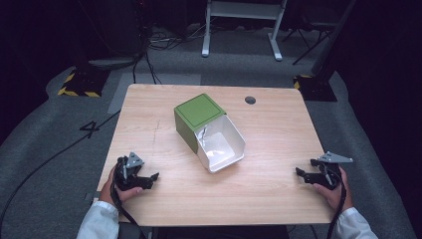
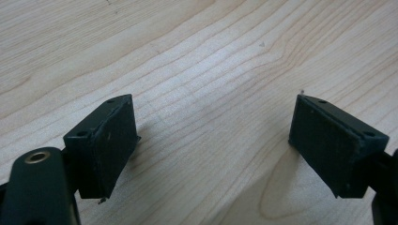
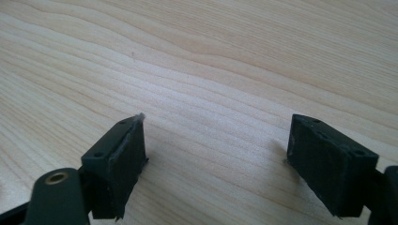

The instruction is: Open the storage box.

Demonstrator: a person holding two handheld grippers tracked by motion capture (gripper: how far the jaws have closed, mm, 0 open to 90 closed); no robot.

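Green and white, the box (image 1: 209, 130) lies tipped on its side at mid-table, ahead of both my claws and between them: up and to the right of the left gripper (image 1: 151, 179), up and to the left of the right gripper (image 1: 301, 174), well apart from each. Its green sleeve points away from me and the white inner tray slides out toward my side, mouth open, with something pale and crumpled inside that I cannot identify.

Both claws are released. In the left gripper view my left gripper (image 2: 213, 140) has its pads spread wide with only bare wood between them; in the right gripper view my right gripper (image 3: 216, 161) looks the same. Each rests low over the wooden table (image 1: 278, 199) near its front edge, one at either corner.

What I worry about: the tray sits half out of the sleeve, so I judge a one-sided nudge could spin the whole box or pull the two parts apart instead of moving them together. The walls look thin; pinching hard could crush them. Reaching in from either side, I could also tip out the loose contents.

As for writing, I see no brand on the box, just a thin dark outline on the green face. On the grey floor left of the table a large "4" (image 1: 92, 128) is marked.
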